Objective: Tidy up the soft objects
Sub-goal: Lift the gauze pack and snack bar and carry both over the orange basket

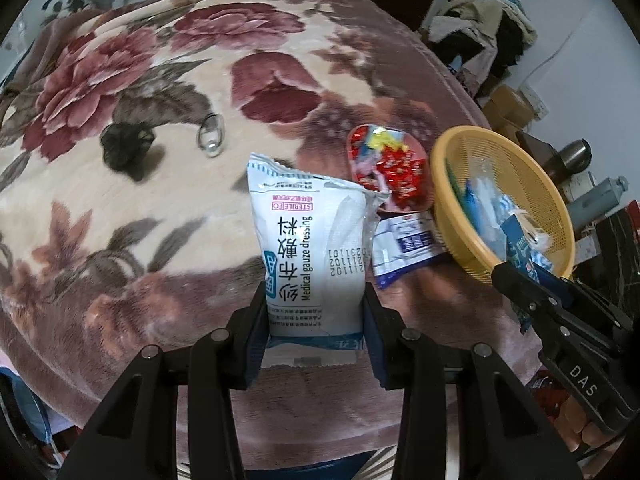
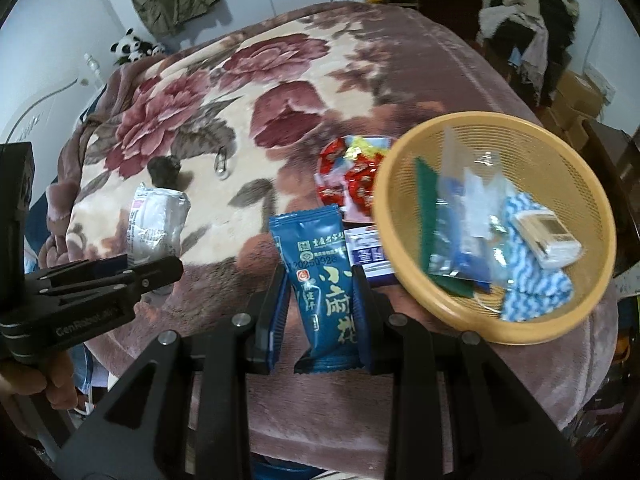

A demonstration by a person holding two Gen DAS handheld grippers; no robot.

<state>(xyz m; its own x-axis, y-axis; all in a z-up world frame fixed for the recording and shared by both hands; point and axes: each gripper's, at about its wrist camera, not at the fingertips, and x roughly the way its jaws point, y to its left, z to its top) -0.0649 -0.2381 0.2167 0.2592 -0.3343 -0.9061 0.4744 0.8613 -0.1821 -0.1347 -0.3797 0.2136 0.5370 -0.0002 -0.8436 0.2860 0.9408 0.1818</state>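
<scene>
My left gripper (image 1: 315,312) is shut on a white medical gauze dressing pack (image 1: 312,248) and holds it above the floral blanket; the same pack shows at the left of the right wrist view (image 2: 158,224). My right gripper (image 2: 320,312) is shut on a blue snack packet (image 2: 320,276), just left of the yellow mesh basket (image 2: 568,320). The basket (image 1: 452,236) holds several soft packets, a blue-white cloth (image 2: 536,280) and a small white box (image 2: 548,236).
A pink tray of red candies (image 1: 390,168) sits behind the basket. A blue-white sachet (image 1: 404,248) lies beside it. A black scrunchie (image 1: 124,148) and a metal clip (image 1: 211,136) lie on the blanket (image 1: 200,216). Clutter stands off the right edge.
</scene>
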